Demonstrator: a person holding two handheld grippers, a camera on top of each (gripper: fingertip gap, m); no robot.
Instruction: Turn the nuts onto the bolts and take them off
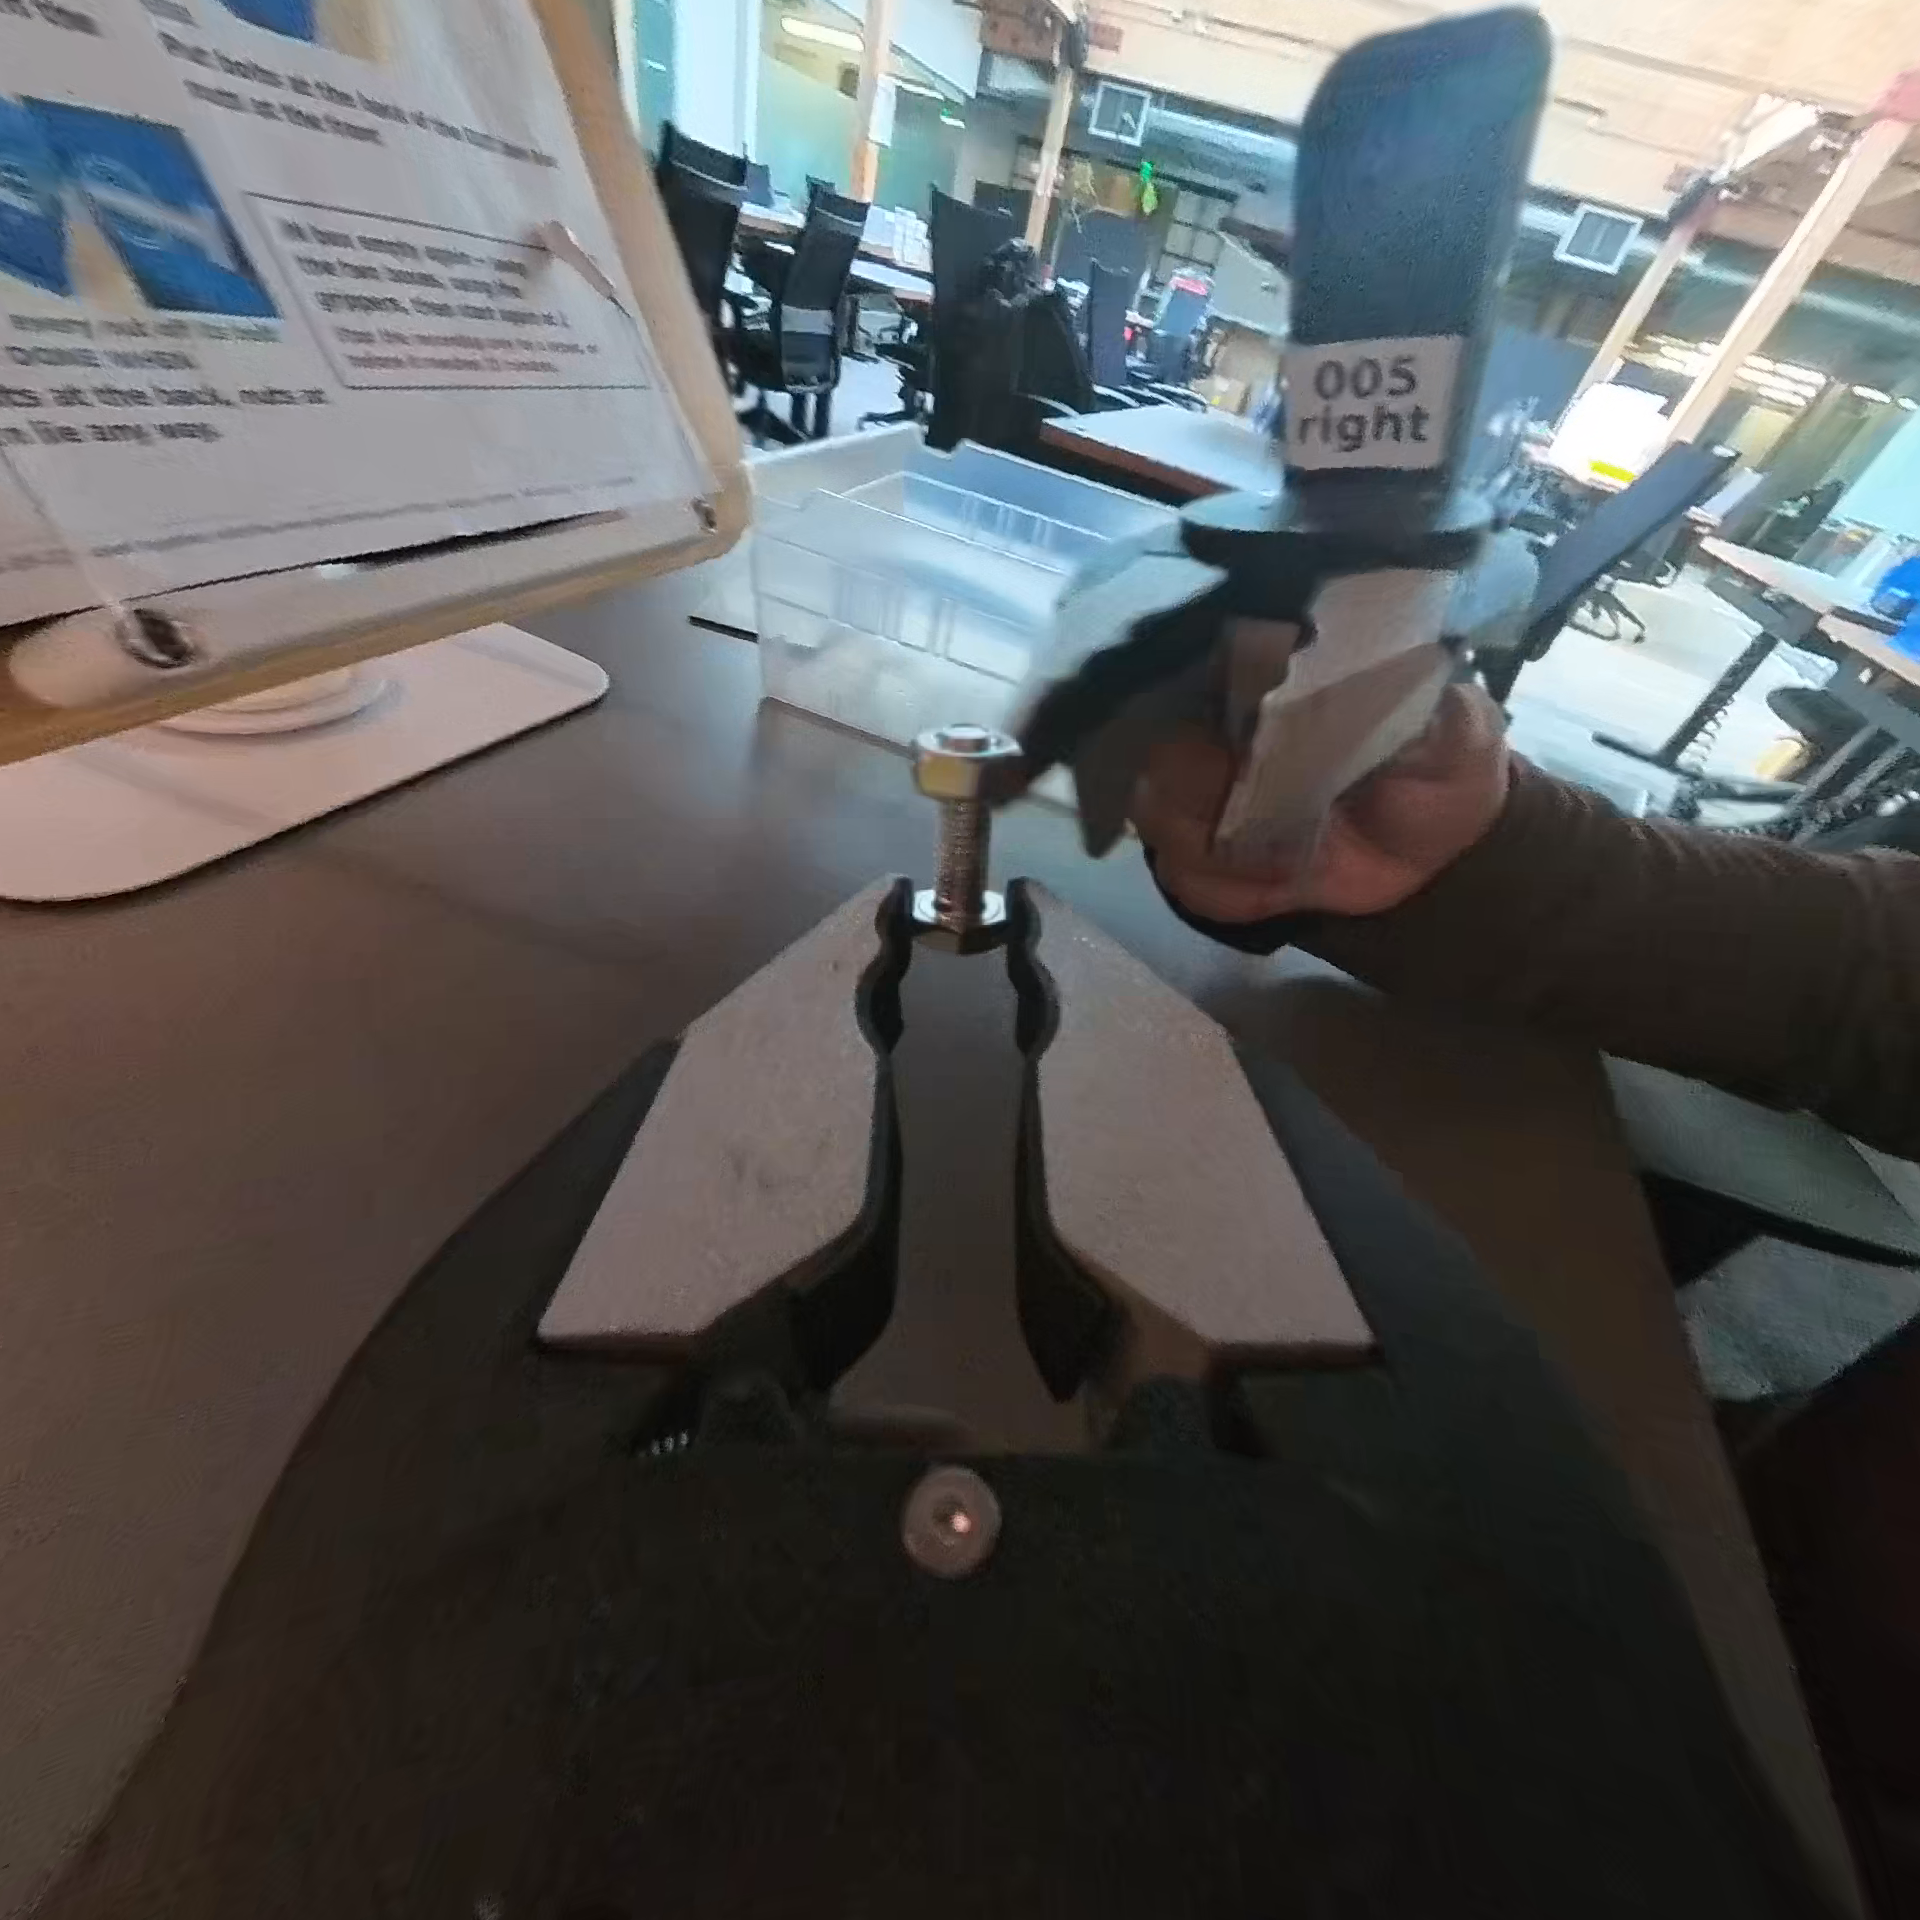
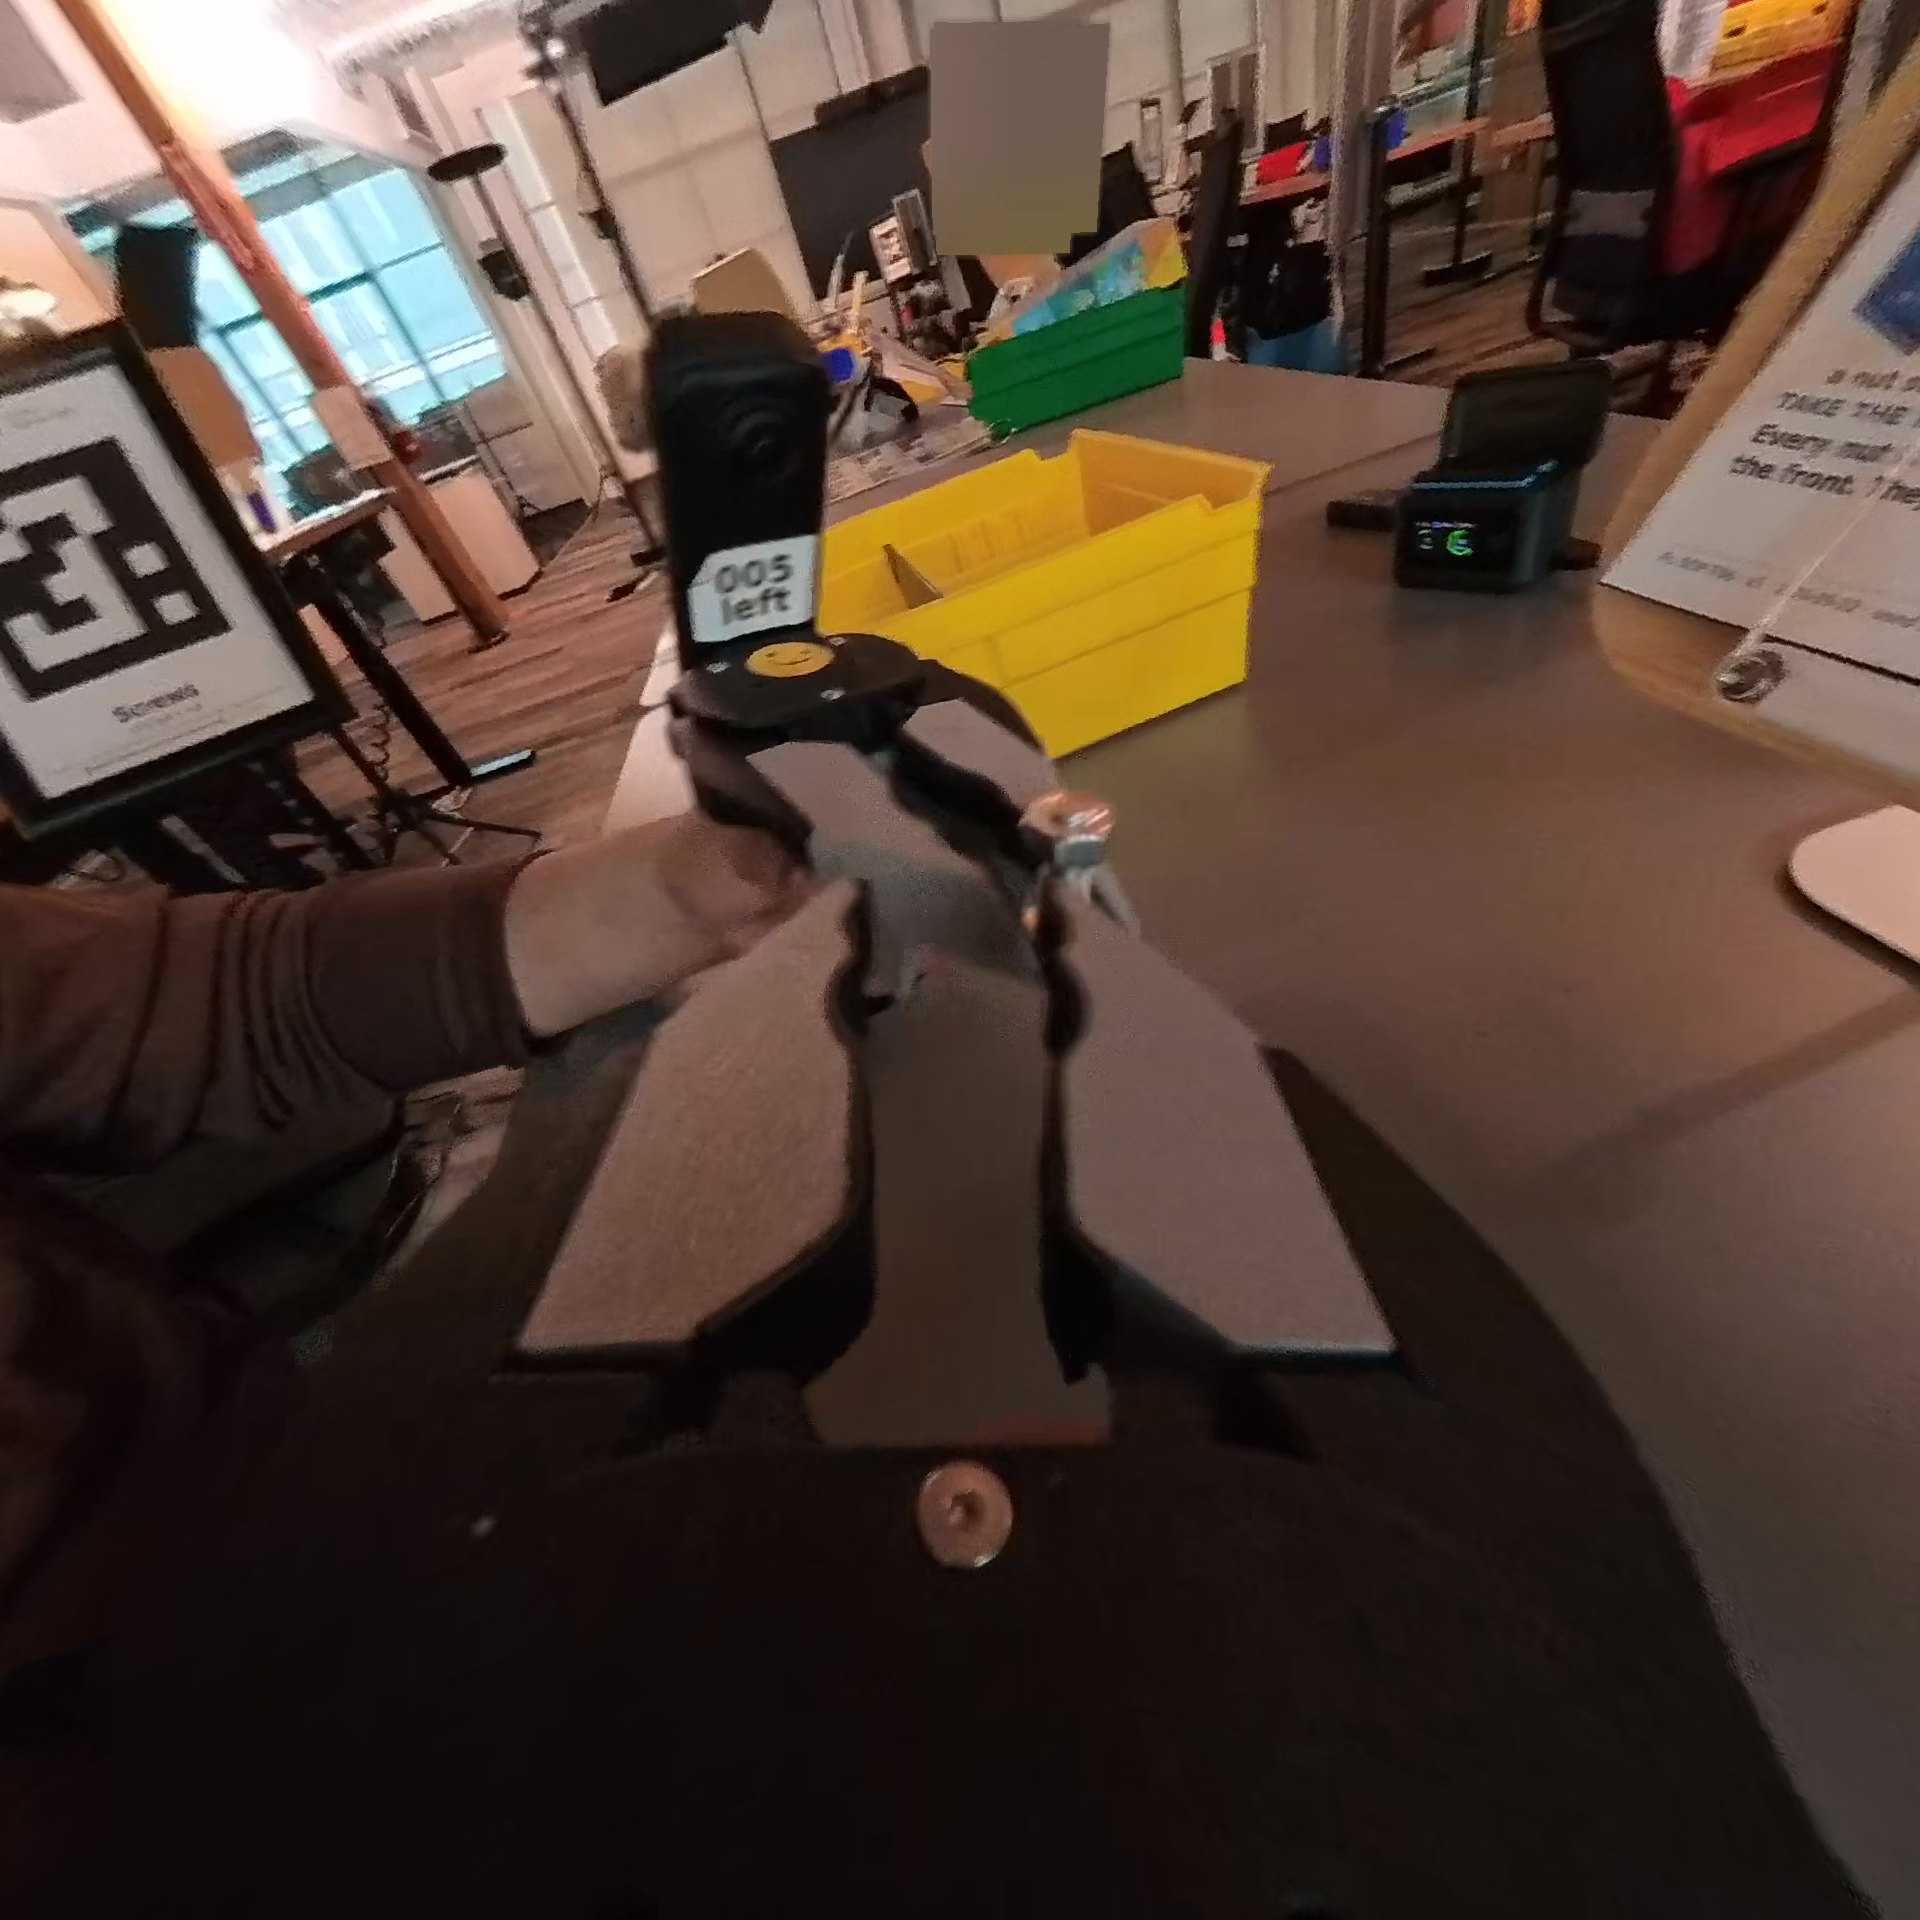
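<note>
A silver bolt stands upright above the dark table. My left gripper is shut on its hex head at the bottom. A silver nut sits at the top of the thread. My right gripper, held in a hand, reaches in from the right, and one fingertip is at the nut's side. In the right wrist view my right gripper has its jaws apart. The nut is just beyond its right fingertip, not between the two. The left gripper shows there, blurred.
A clear plastic bin stands behind the bolt. An instruction board on a white stand is at the left. A yellow divided bin, a small black device with a lit screen and a green bin are on the tables. A marker sign stands beside the table. The grippers are tip to tip, or close to it.
</note>
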